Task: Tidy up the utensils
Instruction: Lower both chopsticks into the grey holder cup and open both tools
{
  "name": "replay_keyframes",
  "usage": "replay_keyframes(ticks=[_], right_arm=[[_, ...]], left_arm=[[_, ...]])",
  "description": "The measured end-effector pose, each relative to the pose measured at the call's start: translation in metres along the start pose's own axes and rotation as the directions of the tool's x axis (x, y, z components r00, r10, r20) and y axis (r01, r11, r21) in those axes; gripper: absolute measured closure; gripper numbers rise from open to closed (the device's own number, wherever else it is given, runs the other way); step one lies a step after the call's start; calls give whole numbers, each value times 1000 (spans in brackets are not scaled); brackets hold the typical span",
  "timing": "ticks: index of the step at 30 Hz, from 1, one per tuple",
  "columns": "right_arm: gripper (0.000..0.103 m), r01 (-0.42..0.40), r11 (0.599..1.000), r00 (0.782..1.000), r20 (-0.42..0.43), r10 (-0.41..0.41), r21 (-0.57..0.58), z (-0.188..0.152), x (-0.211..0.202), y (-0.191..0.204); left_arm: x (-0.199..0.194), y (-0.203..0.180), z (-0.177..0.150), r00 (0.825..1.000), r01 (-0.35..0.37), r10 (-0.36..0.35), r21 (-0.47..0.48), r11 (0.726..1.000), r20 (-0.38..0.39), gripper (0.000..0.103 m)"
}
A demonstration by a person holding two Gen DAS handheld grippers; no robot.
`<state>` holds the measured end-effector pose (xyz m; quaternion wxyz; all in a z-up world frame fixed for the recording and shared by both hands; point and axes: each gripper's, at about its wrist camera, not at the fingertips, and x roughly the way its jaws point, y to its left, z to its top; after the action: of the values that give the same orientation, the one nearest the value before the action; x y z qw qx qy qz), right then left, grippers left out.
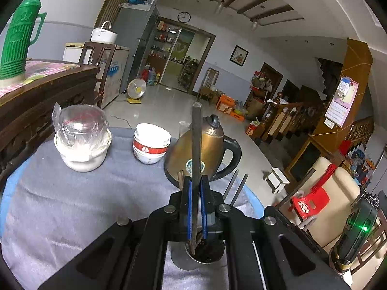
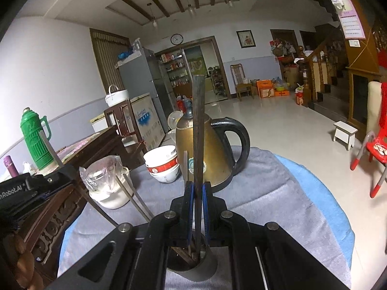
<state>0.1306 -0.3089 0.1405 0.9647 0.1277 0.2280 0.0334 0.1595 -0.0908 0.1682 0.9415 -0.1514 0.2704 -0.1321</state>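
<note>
Chopsticks are gripped upright, one chopstick (image 1: 196,142) clamped in the left gripper (image 1: 196,207), another (image 2: 198,130) in the right gripper (image 2: 198,207), over the near metal holder (image 2: 193,269). Several are already stowed; release is judged outstanding.

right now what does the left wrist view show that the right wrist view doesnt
Only the left wrist view: the left gripper shut on a chopstick, and a floor fan in full.

Only the right wrist view: the right gripper shut on its own chopstick, a purple bottle at far left, and a gripper body seen from outside.

Both: kettle, stacked bowls, bagged jar, green thermos, metal holder below the jaws, grey cloth.
</note>
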Motion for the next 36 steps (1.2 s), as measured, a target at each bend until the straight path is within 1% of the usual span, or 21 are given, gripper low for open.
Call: replay_keyframes(ticks=[6,14,23,27,30,32,34,35,36], right_arm=[[95,-5,1000,999,-38,4,-17,-7,11,3],[95,-9,999,994,-110,6,-33,-18,31,2],[95,-7,999,986,-167,1,-33,-32,46,-4],[95,-8,999,981,-193,1,-36,-35,50,-6],[93,-12,999,978,-209,4,-36,-33,51,-7],[93,-9,999,975,-222,-1,-44,-31,51,-5],[86,6,999,977,-215,-16,-46,-28,47,-6],[71,11,999,978,-208,-20,-44,-27,44,-6],[50,19,999,981,-194,-26,-39,-24,38,-7]], left_arm=[[9,-4,-5,1000,-3,4,4,1000,-18,96],[29,-4,-17,996,-1,2,5,1000,-89,96],[48,-3,-33,982,4,1,24,1000,-187,97],[55,-3,-37,973,14,-6,30,999,-231,97],[56,-3,-39,967,22,-12,35,999,-256,97],[51,-1,-35,968,24,-19,18,1000,-252,97],[43,0,-31,969,27,-23,13,1000,-246,94],[38,1,-28,970,30,-27,10,999,-242,91],[33,3,-25,971,34,-31,7,999,-236,84]])
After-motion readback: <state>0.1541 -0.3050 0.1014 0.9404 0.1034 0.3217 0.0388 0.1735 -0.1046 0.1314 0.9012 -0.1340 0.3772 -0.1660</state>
